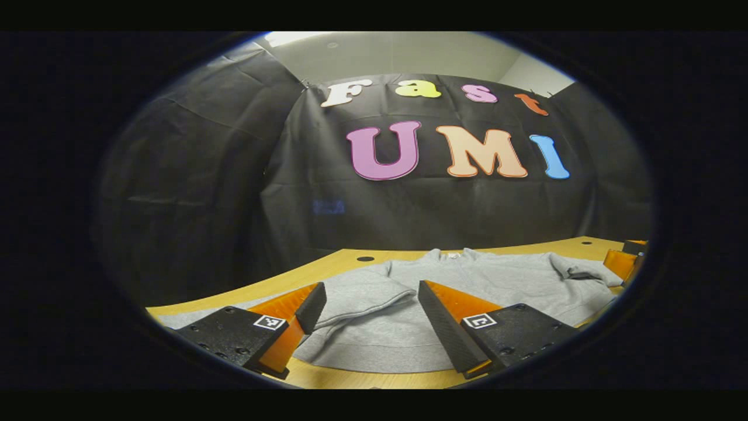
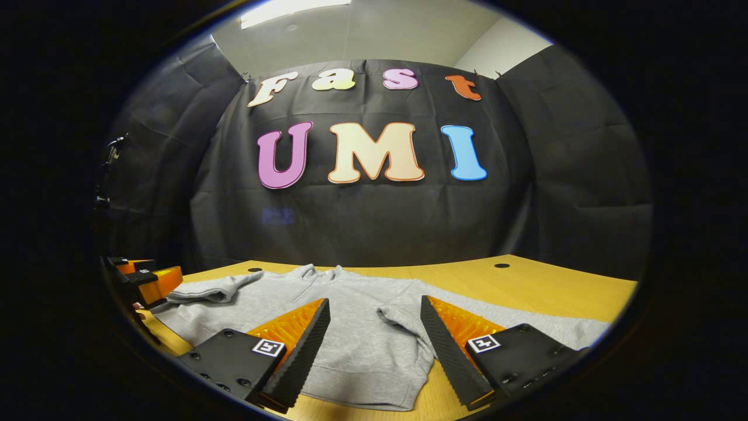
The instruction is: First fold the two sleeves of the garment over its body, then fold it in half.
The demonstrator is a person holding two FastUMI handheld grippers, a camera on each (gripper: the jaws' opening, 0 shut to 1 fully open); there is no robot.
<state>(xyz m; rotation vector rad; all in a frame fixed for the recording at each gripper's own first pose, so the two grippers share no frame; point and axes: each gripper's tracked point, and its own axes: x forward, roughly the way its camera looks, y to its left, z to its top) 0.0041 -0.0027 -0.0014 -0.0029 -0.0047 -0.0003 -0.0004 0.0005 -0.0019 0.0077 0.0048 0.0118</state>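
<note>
Both grippers hover low with fingers spread wide, holding nothing: left gripper (image 1: pixel 367 327), right gripper (image 2: pixel 374 345). One grey fleece sweatshirt (image 2: pixel 350 316) lies flat, lower centre, on the yellow wooden table (image 2: pixel 526 286).

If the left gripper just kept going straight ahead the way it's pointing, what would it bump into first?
Most likely the gray sweatshirt lying on the wooden table: its folded sleeve sits right between the open jaws of the left gripper. How low the gripper points is hard to judge.
</note>
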